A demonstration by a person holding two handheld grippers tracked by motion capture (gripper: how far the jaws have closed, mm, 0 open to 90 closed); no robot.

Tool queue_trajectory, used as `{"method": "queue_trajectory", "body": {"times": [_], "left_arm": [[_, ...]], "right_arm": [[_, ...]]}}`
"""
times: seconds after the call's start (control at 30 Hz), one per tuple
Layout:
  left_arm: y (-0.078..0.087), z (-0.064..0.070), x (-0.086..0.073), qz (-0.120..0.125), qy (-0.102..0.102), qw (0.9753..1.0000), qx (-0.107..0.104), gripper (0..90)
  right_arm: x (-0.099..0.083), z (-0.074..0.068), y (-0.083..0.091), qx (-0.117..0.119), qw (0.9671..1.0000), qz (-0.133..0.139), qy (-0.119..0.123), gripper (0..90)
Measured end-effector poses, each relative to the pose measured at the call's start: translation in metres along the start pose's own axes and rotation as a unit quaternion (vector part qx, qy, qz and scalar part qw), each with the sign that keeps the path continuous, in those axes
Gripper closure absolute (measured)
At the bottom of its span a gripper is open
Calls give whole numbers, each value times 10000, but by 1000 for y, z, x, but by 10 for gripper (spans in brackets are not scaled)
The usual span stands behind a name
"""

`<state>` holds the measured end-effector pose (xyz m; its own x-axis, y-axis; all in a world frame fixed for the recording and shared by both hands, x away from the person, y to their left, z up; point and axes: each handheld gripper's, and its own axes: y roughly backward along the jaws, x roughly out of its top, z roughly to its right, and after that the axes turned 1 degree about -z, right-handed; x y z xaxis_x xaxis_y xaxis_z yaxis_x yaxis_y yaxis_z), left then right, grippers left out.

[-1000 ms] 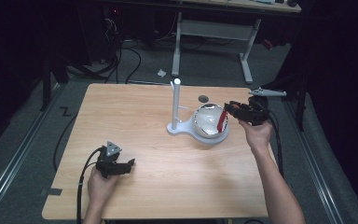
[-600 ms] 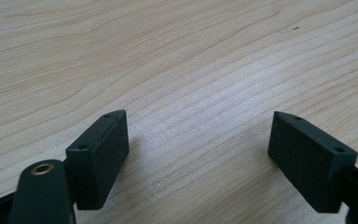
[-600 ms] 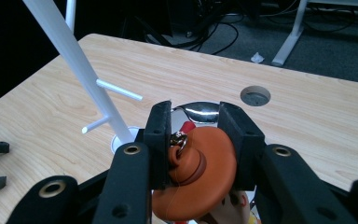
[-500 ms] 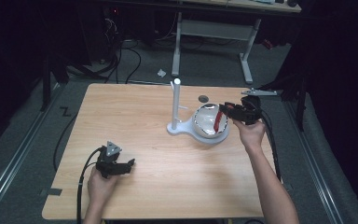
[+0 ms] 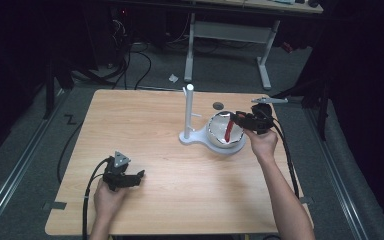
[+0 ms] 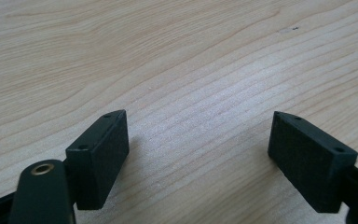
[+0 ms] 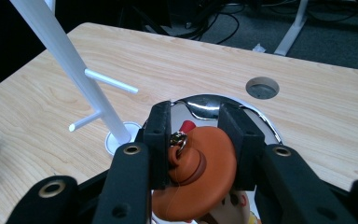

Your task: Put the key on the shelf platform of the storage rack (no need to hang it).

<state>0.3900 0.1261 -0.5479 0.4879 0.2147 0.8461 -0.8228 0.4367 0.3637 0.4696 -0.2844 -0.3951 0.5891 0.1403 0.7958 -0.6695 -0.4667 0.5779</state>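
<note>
The right tool (image 7: 193,140) is clamped on an orange-brown rubbery piece (image 7: 205,177) with a small metal ring, held just above a shiny metal bowl (image 5: 225,131) at the bench's far right. A white stand (image 5: 189,112) with short pegs rises just beside the bowl. The left tool (image 6: 196,154), jaws wide apart, rests low over bare wooden bench (image 5: 150,125) near the front left, well apart from the bowl.

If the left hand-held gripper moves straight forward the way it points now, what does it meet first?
Probably the wooden table: the left hand-held gripper points at bare wood between its open jaws, though depth is unclear.
</note>
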Motion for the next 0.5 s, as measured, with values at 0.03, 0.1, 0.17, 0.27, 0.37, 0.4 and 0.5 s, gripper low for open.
{"method": "queue_trajectory", "body": {"times": [0.03,0.1,0.17,0.27,0.37,0.4,0.5], "left_arm": [[0,0,0,-1,-1,10000,-1,206],[0,0,0,-2,0,10000,-1,206],[0,0,0,-2,-2,10000,0,206],[0,0,0,-1,0,10000,-1,206],[0,0,0,-2,-1,10000,0,206],[0,0,0,-2,0,10000,0,206],[0,0,0,3,3,10000,-5,206]], "right_arm": [[0,0,-1,7,10000,-8,3,662],[-1,0,-5,4,10000,-41,21,661],[-2,0,-7,-27,9999,-94,25,661],[-3,0,-10,-20,9999,-116,-4,661],[-4,-1,-14,-16,9999,-142,-3,661],[-4,-1,-14,-1,9999,-144,-5,661],[-5,-1,-18,-10,9998,-172,33,661]]}}
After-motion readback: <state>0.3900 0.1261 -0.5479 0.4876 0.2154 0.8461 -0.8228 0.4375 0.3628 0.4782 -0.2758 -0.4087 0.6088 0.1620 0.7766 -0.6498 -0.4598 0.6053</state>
